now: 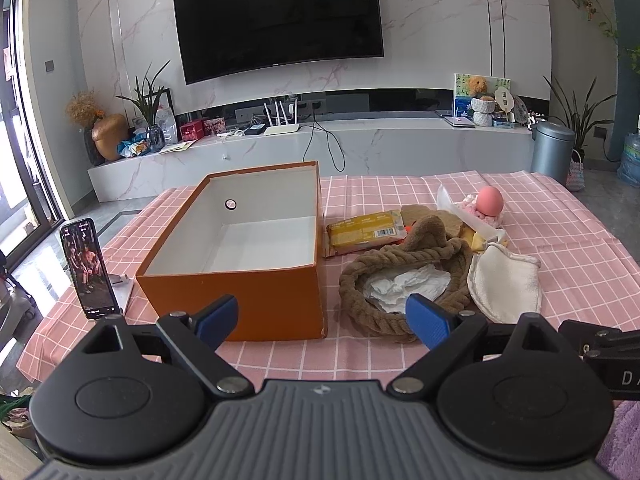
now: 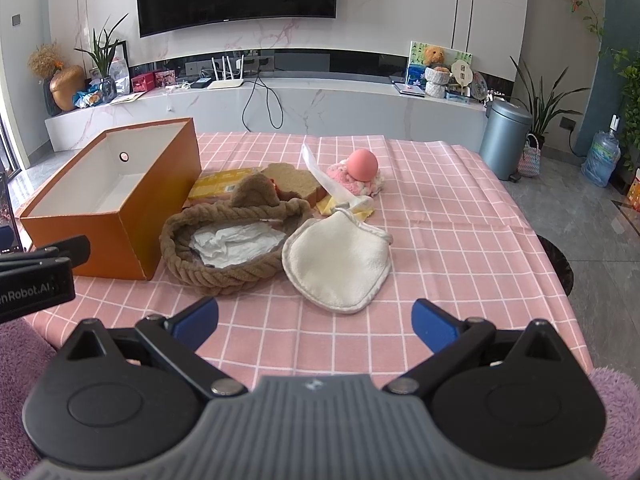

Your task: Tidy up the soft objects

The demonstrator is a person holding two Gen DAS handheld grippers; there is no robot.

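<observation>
The right gripper (image 2: 315,323) hangs wide open and empty above the near edge of the tabletop, its blue fingers spread. Just ahead lies a white cloth pouch (image 2: 339,264), flat and limp; it probably weighs little and would bunch when pinched, so its stitched rim looks the surest hold. Touching its left side is a brown rope basket (image 2: 224,256) holding crumpled white paper (image 2: 236,245). The left gripper (image 1: 322,316) is also wide open, empty, near the orange box (image 1: 240,296), which stands open at the left. Farther back, a pink ball (image 2: 362,165) rests on a fluffy pink cloth (image 2: 347,182); being smooth and round, it may slip.
</observation>
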